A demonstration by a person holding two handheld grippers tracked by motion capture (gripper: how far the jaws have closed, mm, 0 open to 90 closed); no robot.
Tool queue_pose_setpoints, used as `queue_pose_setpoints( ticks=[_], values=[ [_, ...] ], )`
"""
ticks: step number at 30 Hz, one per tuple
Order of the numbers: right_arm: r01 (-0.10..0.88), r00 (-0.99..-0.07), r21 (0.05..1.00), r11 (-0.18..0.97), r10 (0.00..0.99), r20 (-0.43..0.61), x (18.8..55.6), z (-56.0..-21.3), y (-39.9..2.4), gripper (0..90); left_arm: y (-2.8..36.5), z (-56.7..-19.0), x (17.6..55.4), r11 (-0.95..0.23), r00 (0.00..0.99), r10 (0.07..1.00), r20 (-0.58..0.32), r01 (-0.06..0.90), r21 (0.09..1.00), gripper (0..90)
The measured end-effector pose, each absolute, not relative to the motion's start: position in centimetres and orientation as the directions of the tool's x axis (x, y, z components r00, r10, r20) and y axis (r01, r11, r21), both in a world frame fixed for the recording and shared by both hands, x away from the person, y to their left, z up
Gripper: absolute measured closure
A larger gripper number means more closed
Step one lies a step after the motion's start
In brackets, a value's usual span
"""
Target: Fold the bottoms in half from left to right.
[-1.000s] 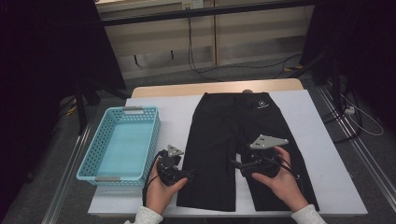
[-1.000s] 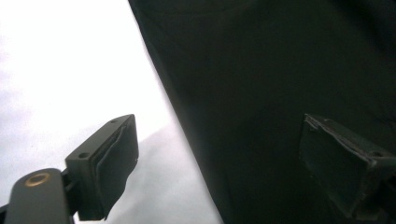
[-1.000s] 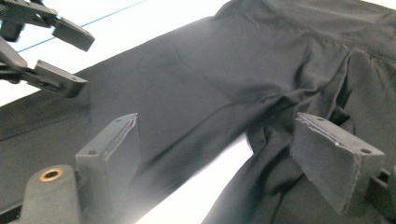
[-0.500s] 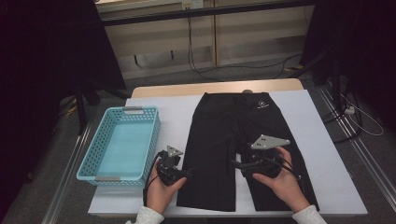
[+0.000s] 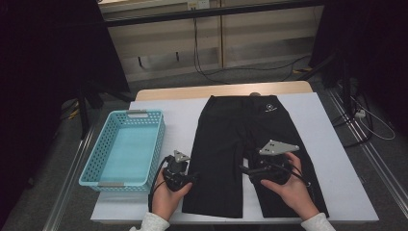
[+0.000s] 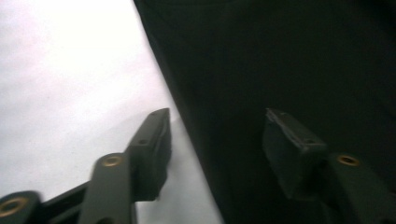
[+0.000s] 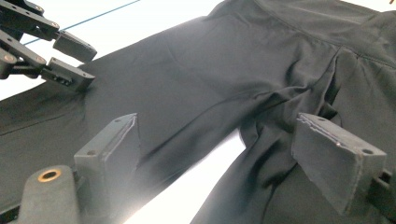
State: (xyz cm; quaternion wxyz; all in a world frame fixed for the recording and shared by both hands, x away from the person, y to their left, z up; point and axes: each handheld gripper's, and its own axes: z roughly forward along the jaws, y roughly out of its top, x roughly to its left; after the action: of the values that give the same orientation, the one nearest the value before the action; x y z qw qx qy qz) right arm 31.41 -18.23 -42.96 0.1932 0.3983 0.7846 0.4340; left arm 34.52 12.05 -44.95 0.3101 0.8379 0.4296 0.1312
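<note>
Black shorts (image 5: 240, 139) lie flat on the white table cover, waistband at the far end. My left gripper (image 5: 195, 179) rests at the outer edge of the left leg. In the left gripper view its jaws (image 6: 217, 116) straddle that edge, one over white cover, one over black fabric. They have just been closing, but the pads stand apart from the cloth. My right gripper (image 5: 244, 169) sits at the inner edge of the right leg, below the crotch. Its jaws (image 7: 217, 122) stand wide open over the wrinkled fabric, with the left gripper (image 7: 86, 63) farther off.
A light blue plastic basket (image 5: 159, 139) stands at the table's left, close to my left hand. The white cover (image 5: 332, 159) shows bare to the right of the shorts. Cables trail on the floor beyond the table's far edge.
Both hands have kept their places on the shorts. The left gripper's jaws look slightly narrower at the leg's edge than before.
</note>
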Motion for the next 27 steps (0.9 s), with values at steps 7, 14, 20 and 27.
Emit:
queue_pose_setpoints(
  ticks=[7,14,20,27],
  values=[
    [0.454,-0.606,0.837,0.306,0.794,0.038,31.04,-42.84,-18.32,15.6,11.37,-44.73,34.24,-0.42,0.584,0.807,-0.082,0.667,0.616,68.7],
    [0.46,-0.613,0.83,0.317,0.789,0.038,30.99,-43.16,-18.04,15.6,11.33,-44.8,34.58,-0.378,0.578,0.797,-0.174,0.703,0.602,87.1],
    [0.454,-0.613,0.834,0.314,0.789,0.036,30.78,-42.95,-18.15,15.6,11.42,-44.67,34.7,-0.351,0.567,0.793,-0.222,0.723,0.595,89.2],
    [0.464,-0.607,0.827,0.318,0.794,0.036,30.92,-43.48,-18.17,15.6,11.76,-43.85,34.84,-0.317,0.57,0.774,-0.275,0.725,0.611,89.5]
  ],
)
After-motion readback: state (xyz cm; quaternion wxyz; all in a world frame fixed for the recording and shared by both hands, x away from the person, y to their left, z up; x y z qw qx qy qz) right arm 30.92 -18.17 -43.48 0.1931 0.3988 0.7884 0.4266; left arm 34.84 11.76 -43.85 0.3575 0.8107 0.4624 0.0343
